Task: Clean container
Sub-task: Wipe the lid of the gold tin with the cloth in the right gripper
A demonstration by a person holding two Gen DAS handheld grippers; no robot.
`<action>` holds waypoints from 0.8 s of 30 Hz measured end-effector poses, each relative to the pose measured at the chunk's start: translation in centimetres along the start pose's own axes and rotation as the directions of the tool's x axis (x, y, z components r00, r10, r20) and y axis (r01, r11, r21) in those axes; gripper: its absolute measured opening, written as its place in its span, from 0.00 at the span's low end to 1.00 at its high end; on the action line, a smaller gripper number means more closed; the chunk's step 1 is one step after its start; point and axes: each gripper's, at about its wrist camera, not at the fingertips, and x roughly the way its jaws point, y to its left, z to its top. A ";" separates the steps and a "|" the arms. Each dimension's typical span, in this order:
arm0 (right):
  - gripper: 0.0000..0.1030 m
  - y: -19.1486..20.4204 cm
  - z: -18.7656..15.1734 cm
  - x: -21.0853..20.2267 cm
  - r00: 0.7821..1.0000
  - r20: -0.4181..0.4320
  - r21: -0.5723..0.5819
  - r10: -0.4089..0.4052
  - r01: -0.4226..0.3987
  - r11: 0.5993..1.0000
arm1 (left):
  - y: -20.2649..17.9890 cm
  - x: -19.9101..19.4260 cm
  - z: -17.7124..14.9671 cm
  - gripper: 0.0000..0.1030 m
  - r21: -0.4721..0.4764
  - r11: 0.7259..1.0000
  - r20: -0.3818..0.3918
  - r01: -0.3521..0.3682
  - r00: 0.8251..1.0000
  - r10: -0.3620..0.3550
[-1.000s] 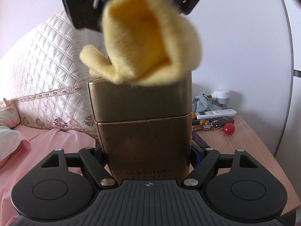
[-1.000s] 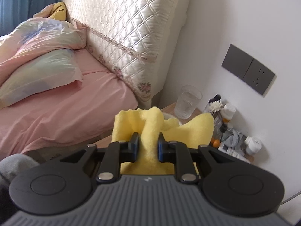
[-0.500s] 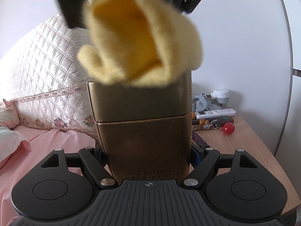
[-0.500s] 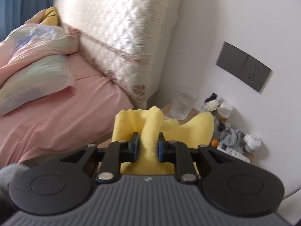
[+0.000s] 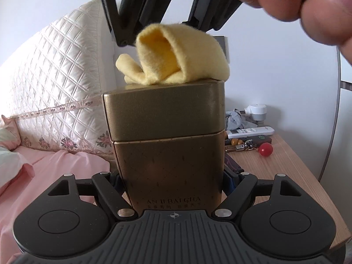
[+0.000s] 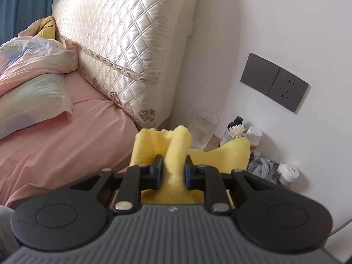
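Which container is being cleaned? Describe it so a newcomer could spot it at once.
Start at the wooden bedside table beside the quilted headboard. Above its near edge, the left gripper clamps a tall gold tin. Only it has a yellow cloth on its lid.

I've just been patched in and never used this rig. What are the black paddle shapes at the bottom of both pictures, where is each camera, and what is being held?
There is no robot arm. A person holds a two-finger gripper in each hand, and each gripper carries a camera looking forward along its fingers. The black shapes are the grippers' own bodies.

The left wrist view shows the left gripper clamped on a gold tin, held upright above a wooden bedside table. The right wrist view shows the right gripper shut on a yellow cloth. In the left view that cloth rests on the tin's lid, with the person's hand above it.

On the table lie a remote control, keys and a red ball; a water glass stands by the headboard.
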 end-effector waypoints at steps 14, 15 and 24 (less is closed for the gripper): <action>0.20 1.8 -2.3 -4.0 0.998 -0.006 -0.005 0.057 -0.057 0.998 | 0.0 0.4 0.2 0.79 -0.023 1.000 -0.009 0.001 1.000 -0.001; 0.20 1.6 -2.1 -3.7 0.999 -0.004 0.004 0.053 -0.053 0.999 | 0.0 0.4 0.2 0.79 -0.022 1.000 -0.009 0.001 1.000 -0.001; 0.20 0.3 -1.1 -1.0 0.999 0.032 0.013 0.012 -0.012 1.000 | -0.2 0.4 0.3 0.79 -0.022 1.000 -0.008 0.001 1.000 -0.001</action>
